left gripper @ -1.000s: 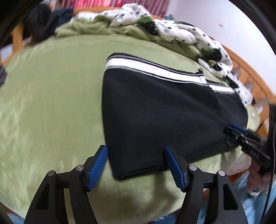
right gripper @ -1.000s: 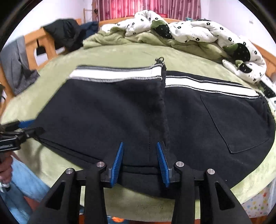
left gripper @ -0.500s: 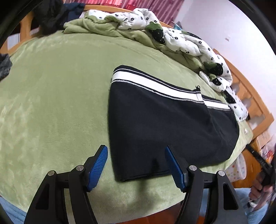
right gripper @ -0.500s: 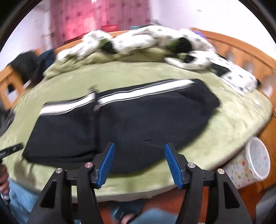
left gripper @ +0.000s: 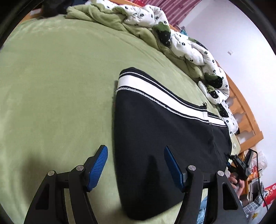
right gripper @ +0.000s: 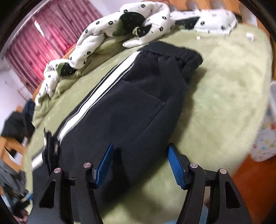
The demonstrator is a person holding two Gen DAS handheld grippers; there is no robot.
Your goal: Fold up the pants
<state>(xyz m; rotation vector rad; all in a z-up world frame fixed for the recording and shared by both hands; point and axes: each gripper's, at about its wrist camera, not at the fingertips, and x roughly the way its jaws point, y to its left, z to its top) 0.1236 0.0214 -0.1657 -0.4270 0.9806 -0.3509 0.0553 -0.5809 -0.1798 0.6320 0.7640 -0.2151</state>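
Black pants (left gripper: 155,134) with a white side stripe lie folded flat on the green bed cover (left gripper: 57,89). My left gripper (left gripper: 136,165) is open and empty, low over the pants' left folded end. The pants also show in the right wrist view (right gripper: 131,106), with a back pocket and the waistband at the far right end. My right gripper (right gripper: 140,165) is open and empty, just above the near edge of the pants by the waist end. The right gripper shows small in the left wrist view (left gripper: 238,165), beyond the pants' far end.
A white quilt with black flowers (left gripper: 174,34) and a green blanket (left gripper: 110,15) are heaped along the far side of the bed. A wooden bed frame (left gripper: 245,110) runs at the right. A patterned white bin (right gripper: 265,137) stands beside the bed. Red curtains (right gripper: 34,50) hang behind.
My right gripper opened, let go of the pants' middle and swung right toward the waist end. My left gripper stayed open and moved closer over the left end.
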